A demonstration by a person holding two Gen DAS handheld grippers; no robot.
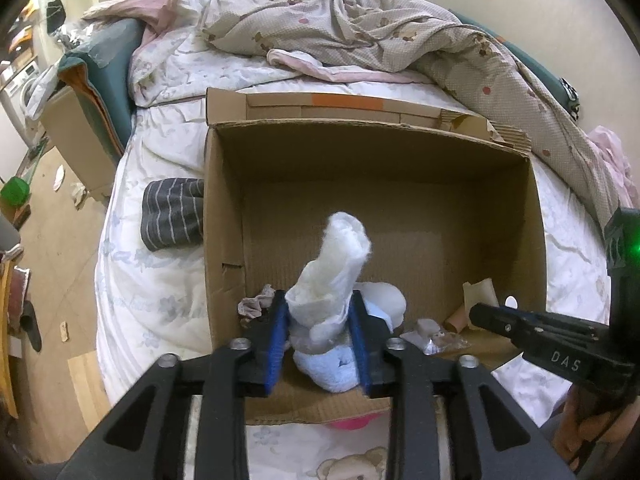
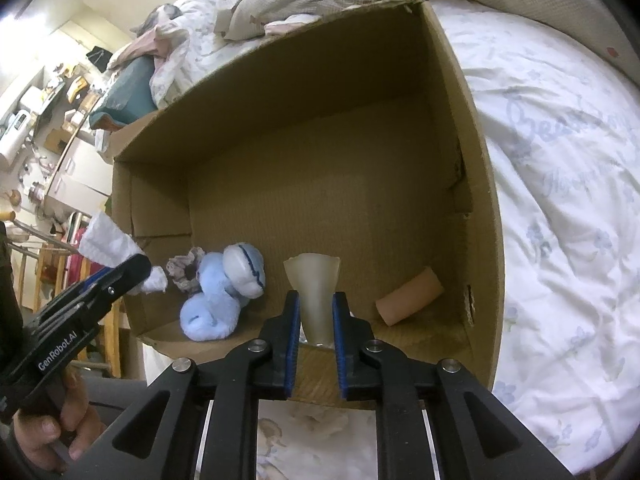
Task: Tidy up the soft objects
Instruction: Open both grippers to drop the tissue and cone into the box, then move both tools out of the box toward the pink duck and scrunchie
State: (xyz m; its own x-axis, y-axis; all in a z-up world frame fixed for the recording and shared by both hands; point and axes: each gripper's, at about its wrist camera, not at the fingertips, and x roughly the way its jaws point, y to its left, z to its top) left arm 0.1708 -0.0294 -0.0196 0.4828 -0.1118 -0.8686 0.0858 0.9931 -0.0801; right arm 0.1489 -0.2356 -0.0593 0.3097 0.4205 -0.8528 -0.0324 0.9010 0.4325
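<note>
An open cardboard box (image 1: 224, 208) (image 2: 476, 184) lies on the bed. Inside, near its front wall, lie a light blue plush toy (image 1: 340, 372) (image 2: 216, 304), a greyish scrunchie (image 1: 254, 306) (image 2: 184, 270) and a tan roll (image 2: 410, 296) (image 1: 460, 318). My left gripper (image 1: 320, 320) (image 2: 140, 268) hangs over the plush, shut on a white fluffy sock (image 1: 336, 272) (image 2: 106, 240) that stands up between its blue pads. My right gripper (image 2: 316, 300) (image 1: 476, 316) is inside the box, its pads shut on a pale translucent soft piece (image 2: 314, 280).
A dark grey striped cloth (image 1: 172, 214) lies on the white sheet left of the box. A crumpled patterned duvet (image 1: 360, 28) and pillows fill the far side of the bed. Something pink (image 1: 348, 424) shows under the box's front edge. The floor and furniture lie to the left.
</note>
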